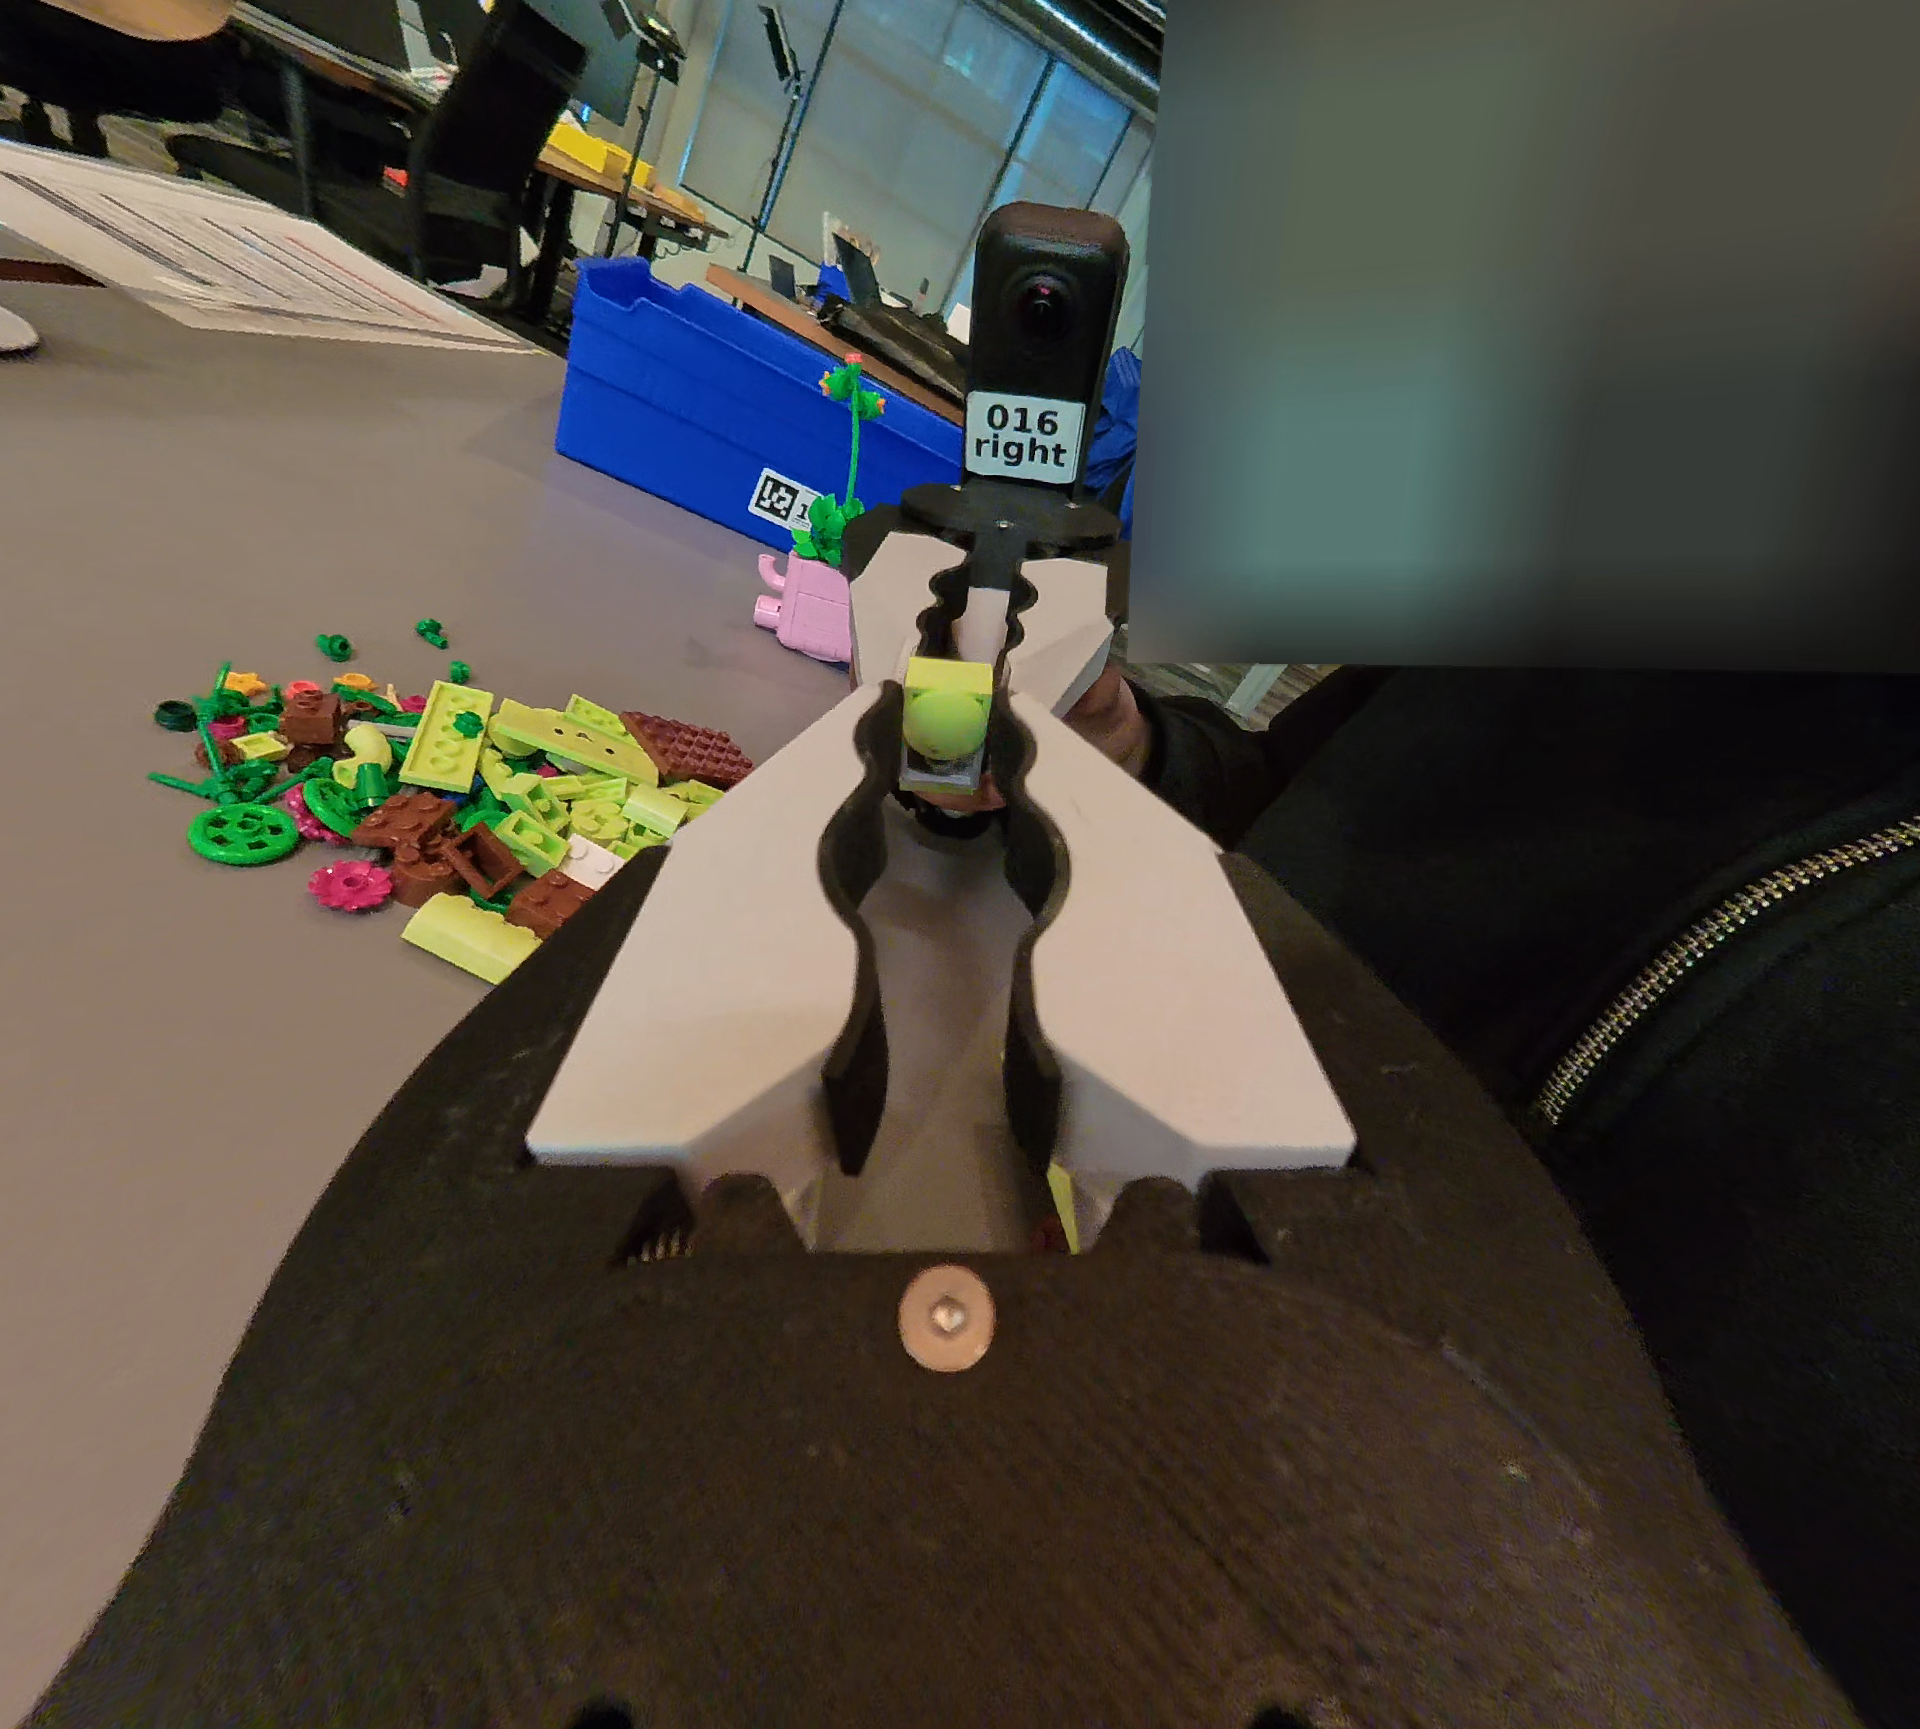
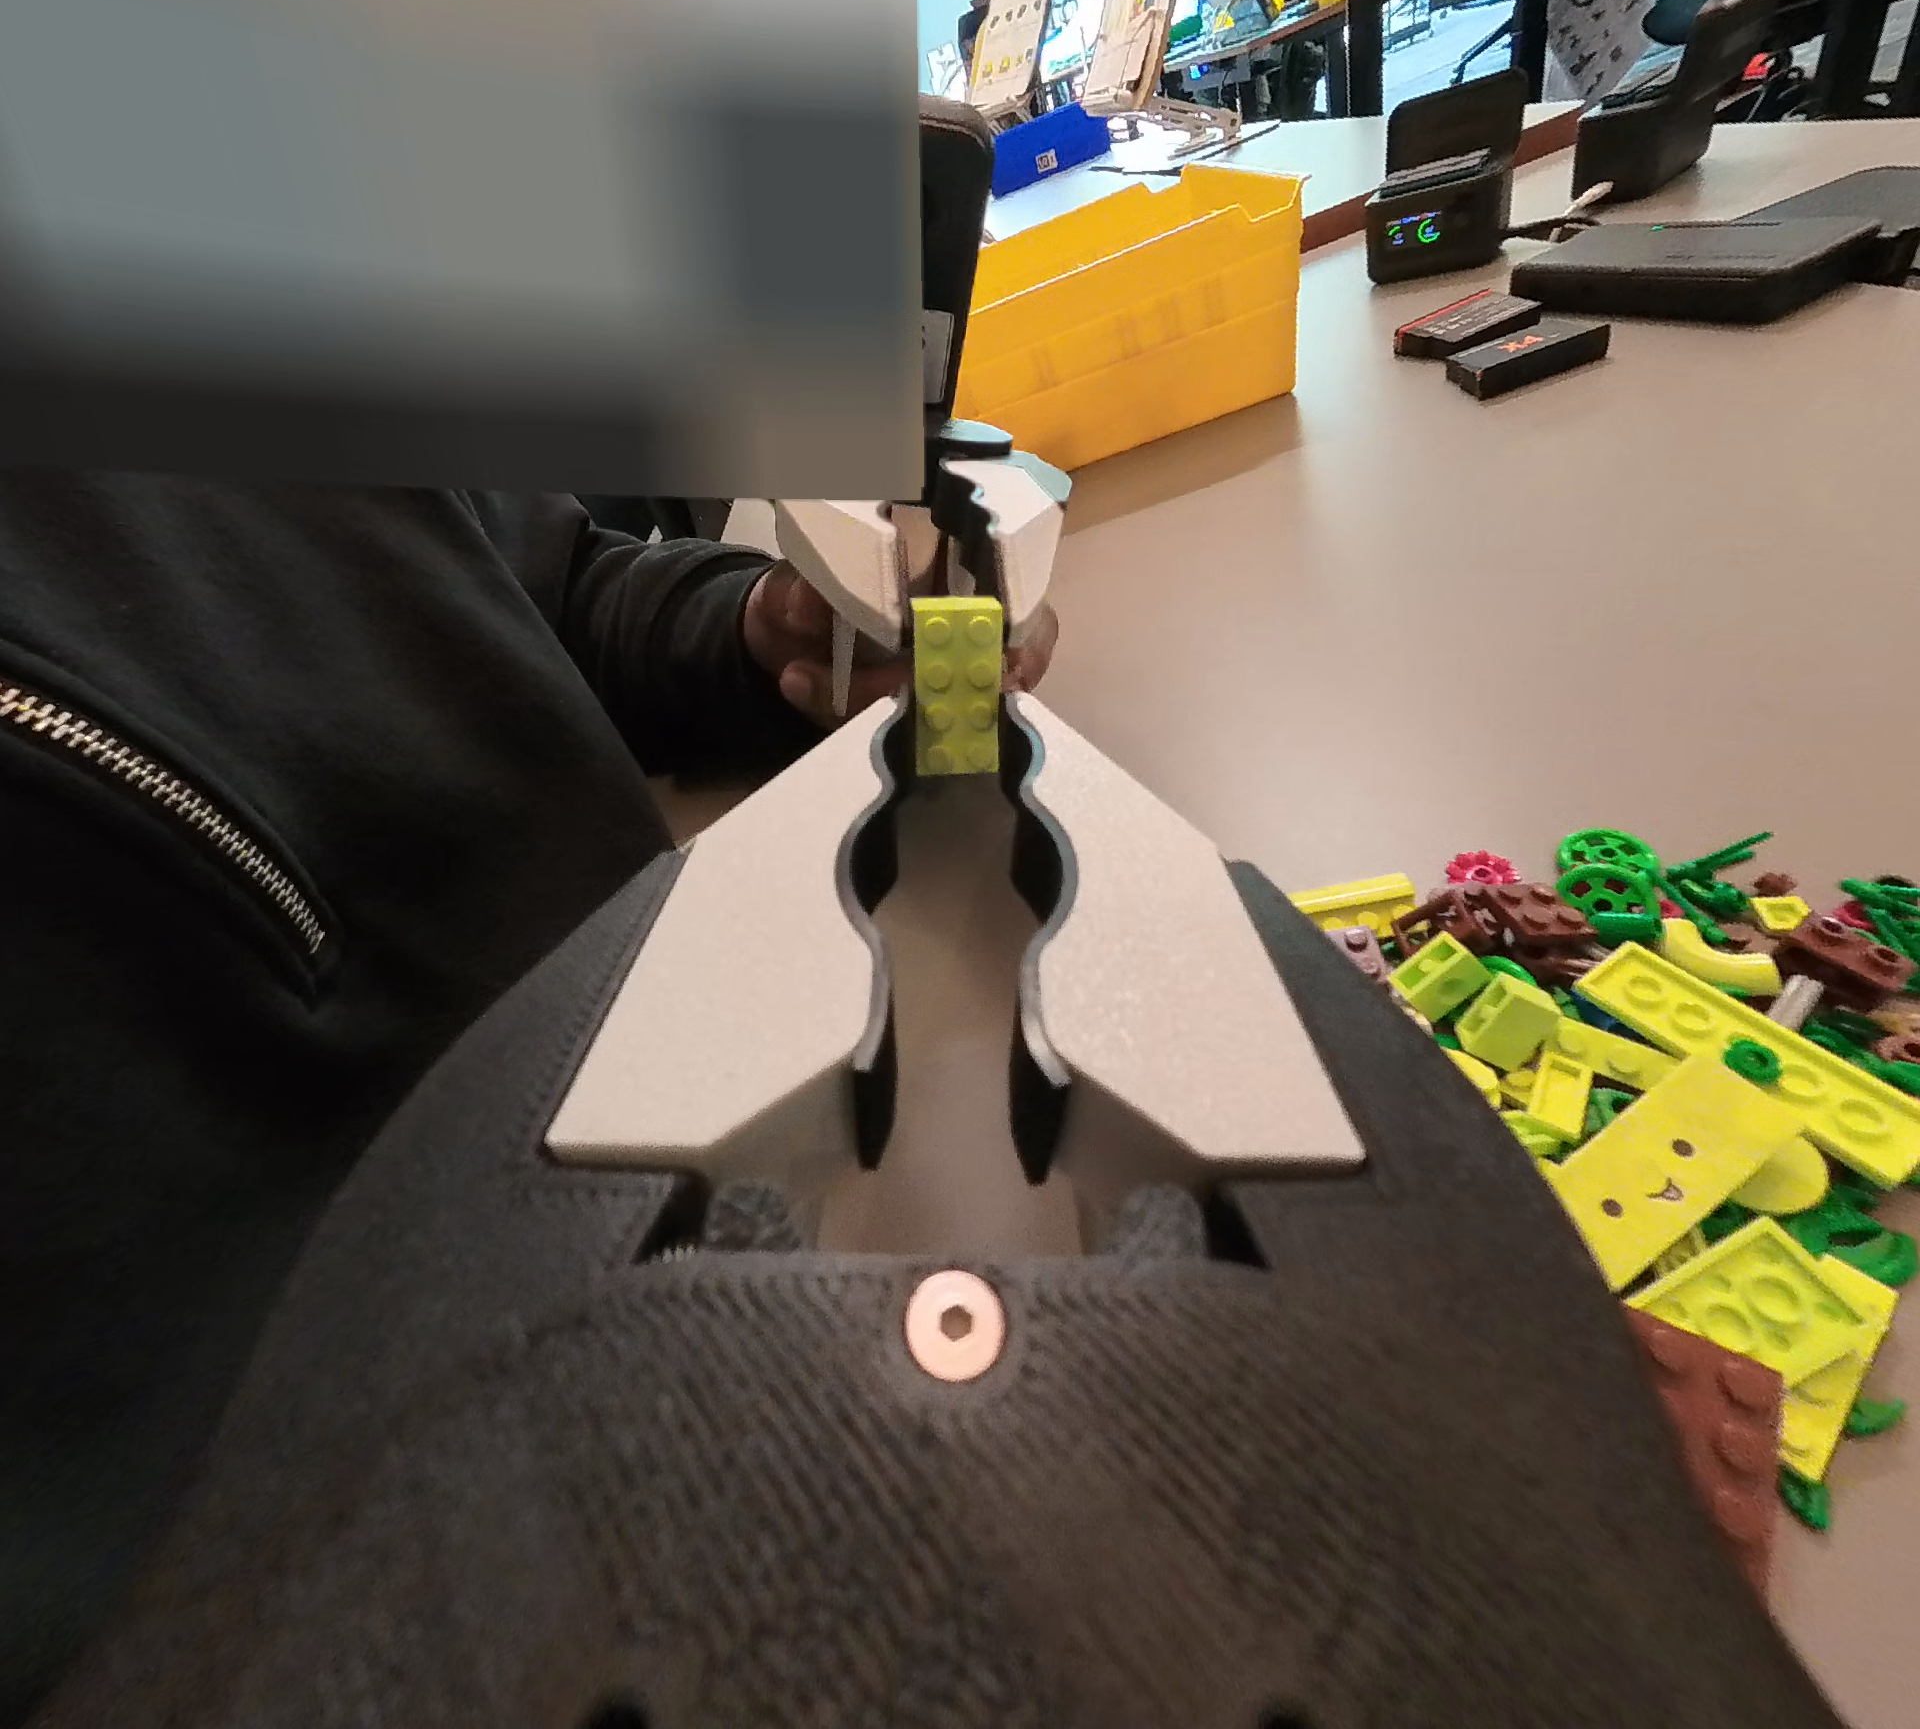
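Both grippers are meeting tip to tip above the tabletop [image 2: 1455, 588]: the right gripper [image 2: 957, 744] is clamping a lime brick [image 2: 957, 703], the left gripper [image 1: 943, 734] is clenching a rounded lime piece [image 1: 943, 723], bracing them together.

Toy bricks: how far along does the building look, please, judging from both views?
Done: a pink pot with a green flower stem stands built on the table beside the blue bin. In hand: the left gripper and the right gripper both have their jaws shut on one lime brick, held above the table. Left: a large pile of loose pieces lies untouched.
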`<state>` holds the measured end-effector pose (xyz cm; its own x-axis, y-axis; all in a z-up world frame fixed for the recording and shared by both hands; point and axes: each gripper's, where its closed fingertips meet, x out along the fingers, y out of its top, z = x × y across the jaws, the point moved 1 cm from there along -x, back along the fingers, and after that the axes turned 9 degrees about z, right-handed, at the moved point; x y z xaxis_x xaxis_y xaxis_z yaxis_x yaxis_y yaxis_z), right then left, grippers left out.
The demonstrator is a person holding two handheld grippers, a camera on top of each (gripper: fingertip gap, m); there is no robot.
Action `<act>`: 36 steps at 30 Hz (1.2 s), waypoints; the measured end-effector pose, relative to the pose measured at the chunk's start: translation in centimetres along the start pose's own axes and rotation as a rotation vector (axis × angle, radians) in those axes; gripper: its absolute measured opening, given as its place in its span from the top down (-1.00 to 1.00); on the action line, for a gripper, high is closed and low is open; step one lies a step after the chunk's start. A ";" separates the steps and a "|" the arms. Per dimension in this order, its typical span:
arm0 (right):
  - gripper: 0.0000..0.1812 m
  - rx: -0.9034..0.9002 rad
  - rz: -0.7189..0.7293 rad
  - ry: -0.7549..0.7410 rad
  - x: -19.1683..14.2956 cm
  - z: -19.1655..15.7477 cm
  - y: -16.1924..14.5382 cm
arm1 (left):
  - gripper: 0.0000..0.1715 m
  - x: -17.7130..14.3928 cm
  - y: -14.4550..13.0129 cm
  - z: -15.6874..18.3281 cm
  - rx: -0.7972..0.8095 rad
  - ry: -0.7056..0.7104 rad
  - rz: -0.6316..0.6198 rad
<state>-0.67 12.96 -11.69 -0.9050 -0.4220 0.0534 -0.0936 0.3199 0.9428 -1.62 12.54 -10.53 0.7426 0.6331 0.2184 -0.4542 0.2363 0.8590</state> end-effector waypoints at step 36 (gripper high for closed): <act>0.85 0.121 0.040 0.098 -0.5 -0.7 0.5 | 0.86 0.2 -0.9 0.6 -0.080 -0.048 -0.088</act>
<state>0.00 12.71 -11.00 -0.8648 -0.4856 0.1273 -0.1128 0.4351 0.8933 -0.74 12.00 -10.94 0.8029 0.5720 0.1676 -0.4228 0.3484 0.8366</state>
